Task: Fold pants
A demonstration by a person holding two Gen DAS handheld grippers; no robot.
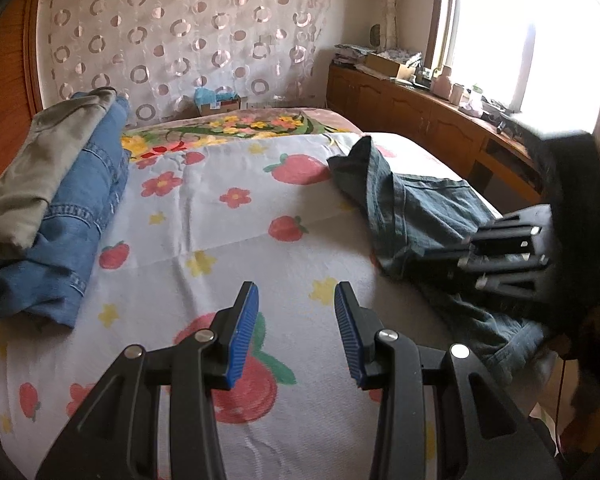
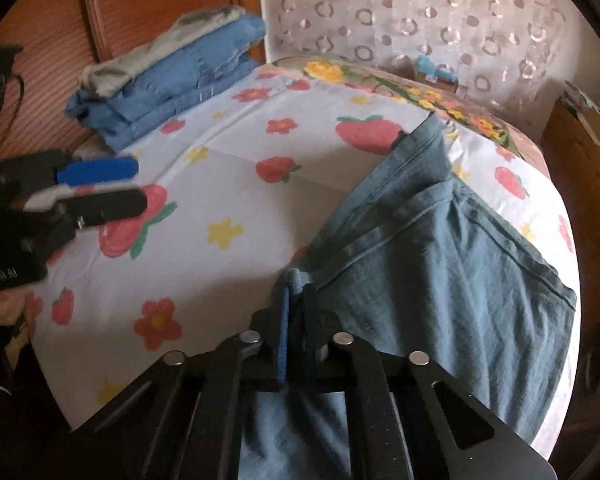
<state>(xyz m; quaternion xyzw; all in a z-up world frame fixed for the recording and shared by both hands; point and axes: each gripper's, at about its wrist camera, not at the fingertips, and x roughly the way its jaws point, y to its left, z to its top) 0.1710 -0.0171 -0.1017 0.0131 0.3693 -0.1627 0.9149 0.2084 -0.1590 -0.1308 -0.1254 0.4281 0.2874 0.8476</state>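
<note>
Grey-blue denim pants [image 2: 440, 248] lie crumpled on the right side of the bed; they also show in the left wrist view [image 1: 416, 208]. My right gripper [image 2: 296, 292] is shut on a bunched edge of these pants near the bed's front. It shows from the side in the left wrist view [image 1: 460, 260], resting on the pants. My left gripper [image 1: 296, 308] is open and empty, hovering over the strawberry-print sheet [image 1: 228, 240], left of the pants. It shows at the left in the right wrist view [image 2: 136, 186].
A stack of folded clothes, blue jeans [image 1: 80, 216] with a khaki garment [image 1: 40, 168] on top, sits at the bed's left; it also shows in the right wrist view [image 2: 172, 84]. A wooden cabinet [image 1: 420, 112] with clutter runs under the window at right. A curtain [image 1: 180, 32] hangs behind.
</note>
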